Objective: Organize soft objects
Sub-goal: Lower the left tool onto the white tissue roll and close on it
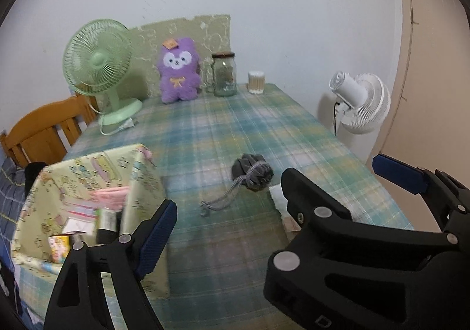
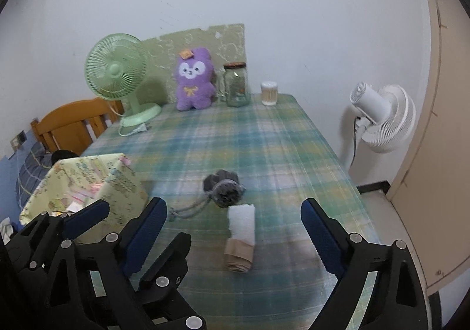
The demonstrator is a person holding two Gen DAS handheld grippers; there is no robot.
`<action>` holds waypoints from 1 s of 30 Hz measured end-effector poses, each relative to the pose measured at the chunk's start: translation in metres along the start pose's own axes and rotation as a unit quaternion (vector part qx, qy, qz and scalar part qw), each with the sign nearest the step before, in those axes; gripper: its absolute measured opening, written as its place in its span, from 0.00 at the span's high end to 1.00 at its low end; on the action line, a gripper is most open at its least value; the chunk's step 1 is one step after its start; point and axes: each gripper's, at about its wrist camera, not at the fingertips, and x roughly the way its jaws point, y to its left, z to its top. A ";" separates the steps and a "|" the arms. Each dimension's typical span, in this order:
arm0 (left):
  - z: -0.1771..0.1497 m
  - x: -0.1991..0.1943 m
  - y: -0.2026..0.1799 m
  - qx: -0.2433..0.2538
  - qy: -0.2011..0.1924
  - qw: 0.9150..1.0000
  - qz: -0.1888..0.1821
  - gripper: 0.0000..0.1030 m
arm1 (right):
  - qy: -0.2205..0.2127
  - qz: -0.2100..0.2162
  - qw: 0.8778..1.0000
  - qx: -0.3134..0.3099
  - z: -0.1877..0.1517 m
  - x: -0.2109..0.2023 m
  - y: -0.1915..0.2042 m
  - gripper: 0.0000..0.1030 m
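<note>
A grey drawstring pouch (image 1: pixel 252 174) (image 2: pixel 224 187) lies mid-table on the plaid cloth, its cord trailing to the left. Just in front of it lies a rolled white and beige cloth (image 2: pixel 241 236), mostly hidden in the left wrist view. A purple plush toy (image 1: pixel 177 71) (image 2: pixel 194 83) sits upright at the table's far edge. My right gripper (image 2: pixel 233 202) hovers open over the rolled cloth, its pads apart from it. My left gripper (image 1: pixel 230 192) is open and holds nothing, between the patterned box and the pouch. The two grippers crowd close together.
A yellow-green patterned box (image 1: pixel 88 183) (image 2: pixel 88 180) with packets inside stands at the near left. A green desk fan (image 1: pixel 97 62), a glass jar (image 1: pixel 224 74) and a swab tub (image 1: pixel 256 82) line the back. A white floor fan (image 1: pixel 361 100) and a wooden chair (image 1: pixel 44 130) flank the table.
</note>
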 end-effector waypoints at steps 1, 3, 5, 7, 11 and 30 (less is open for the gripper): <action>0.000 0.005 -0.002 0.001 0.005 1.000 -0.006 0.16 | 0.003 -0.001 1.000 0.003 -0.001 0.003 -0.003 0.09; -0.001 0.014 -0.006 0.002 0.012 1.000 -0.016 0.21 | 0.009 -0.004 1.000 0.005 -0.003 0.009 -0.009 0.10; -0.002 0.020 -0.010 0.002 0.017 1.000 -0.020 0.22 | 0.014 -0.010 1.000 0.003 -0.004 0.015 -0.015 0.10; -0.002 0.027 -0.014 0.002 0.022 0.999 -0.024 0.22 | 0.018 -0.015 1.000 0.002 -0.006 0.021 -0.020 0.11; -0.002 0.042 -0.022 0.002 0.041 0.999 -0.026 0.23 | 0.028 -0.019 0.999 0.003 -0.008 0.032 -0.032 0.13; -0.008 0.107 -0.049 0.005 0.115 0.992 -0.049 0.38 | 0.081 -0.031 0.996 0.023 -0.020 0.082 -0.077 0.13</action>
